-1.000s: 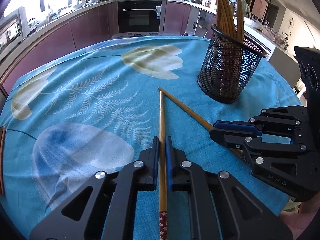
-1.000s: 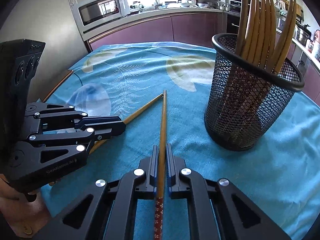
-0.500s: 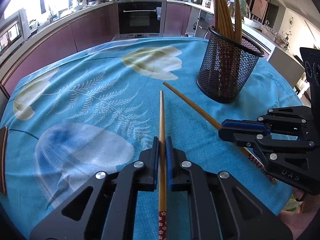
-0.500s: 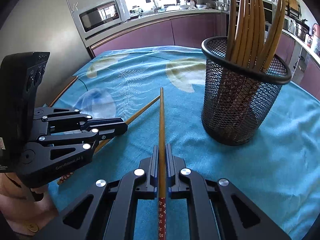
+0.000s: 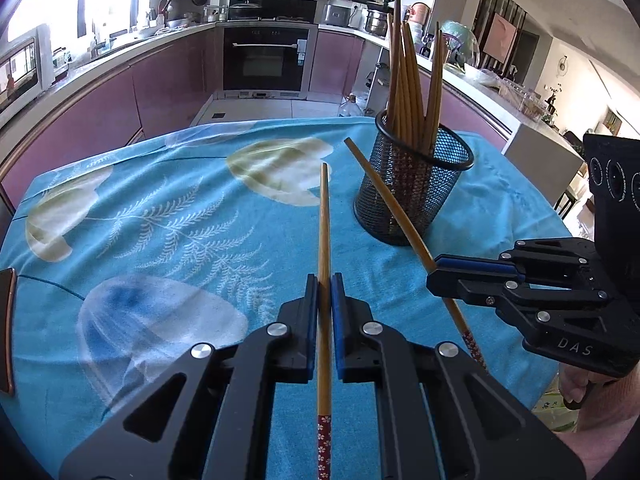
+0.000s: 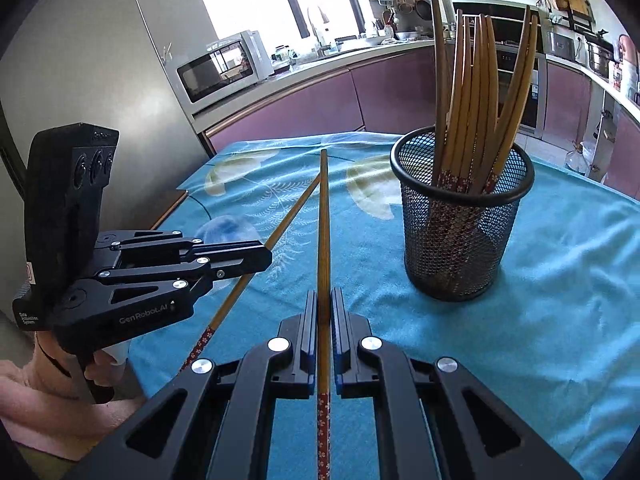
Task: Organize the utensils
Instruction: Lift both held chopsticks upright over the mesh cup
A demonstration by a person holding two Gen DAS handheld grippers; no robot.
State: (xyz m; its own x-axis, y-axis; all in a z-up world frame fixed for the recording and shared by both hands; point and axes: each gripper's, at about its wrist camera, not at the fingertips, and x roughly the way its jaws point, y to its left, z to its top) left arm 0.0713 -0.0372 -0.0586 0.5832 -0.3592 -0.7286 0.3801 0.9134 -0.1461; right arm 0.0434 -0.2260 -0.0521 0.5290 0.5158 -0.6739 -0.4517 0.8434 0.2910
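Observation:
Each gripper is shut on one wooden chopstick with a red flowered end. In the left wrist view my left gripper [image 5: 324, 280] clamps its chopstick [image 5: 324, 220], whose tip points away above the cloth. My right gripper [image 5: 434, 270] at the right holds the second chopstick [image 5: 384, 196], slanting in front of the black mesh holder [image 5: 416, 188]. In the right wrist view my right gripper [image 6: 324, 296] holds its chopstick [image 6: 323, 220]; my left gripper [image 6: 266, 254] with its chopstick [image 6: 288, 216] is at the left. The mesh holder [image 6: 460, 224] stands upright with several chopsticks in it.
A blue patterned cloth [image 5: 160, 220] covers the table; its far and right edges drop off towards the kitchen floor. Purple cabinets, an oven [image 5: 266, 56] and a microwave [image 6: 220, 68] line the room behind. A person's hand [image 6: 48, 384] grips the left tool.
Both grippers have risen with their chopsticks, lifting the tips off the cloth. The mesh holder now sits lower and farther off in both views.

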